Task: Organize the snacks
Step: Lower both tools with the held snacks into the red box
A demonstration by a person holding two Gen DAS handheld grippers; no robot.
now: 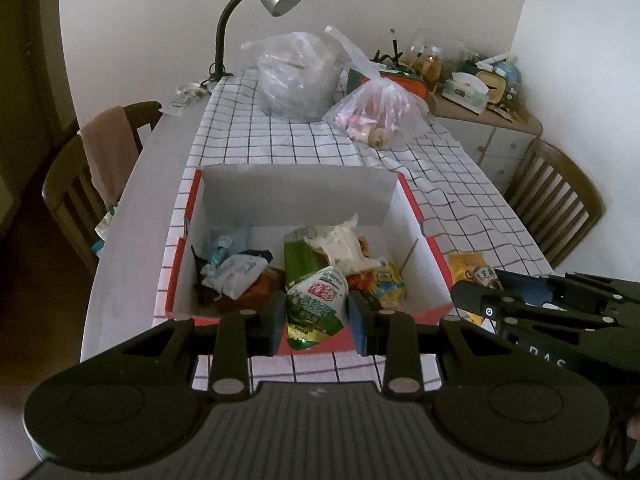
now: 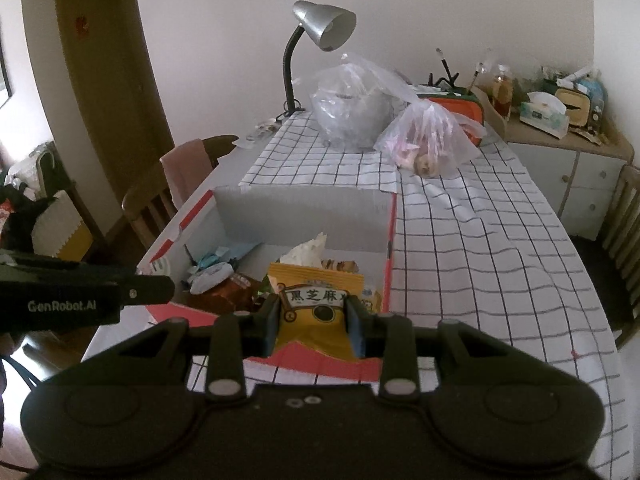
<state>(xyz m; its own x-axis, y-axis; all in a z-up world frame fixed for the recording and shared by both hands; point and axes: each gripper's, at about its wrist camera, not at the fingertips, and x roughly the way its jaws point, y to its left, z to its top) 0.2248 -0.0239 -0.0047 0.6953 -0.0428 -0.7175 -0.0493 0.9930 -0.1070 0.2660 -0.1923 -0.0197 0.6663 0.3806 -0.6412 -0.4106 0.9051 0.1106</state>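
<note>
Left wrist view: left gripper [image 1: 316, 310] clenches a green snack pouch [image 1: 316, 304] over the red-and-white box [image 1: 296, 196]. Right gripper [image 2: 313, 320] grasps a yellow sesame packet [image 2: 314, 308] at the box's near edge

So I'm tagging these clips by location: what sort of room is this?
Most likely a home dining room. A long table with a checked tablecloth has wooden dining chairs beside it, a desk lamp at the far end, and a cluttered sideboard against the wall.
</note>
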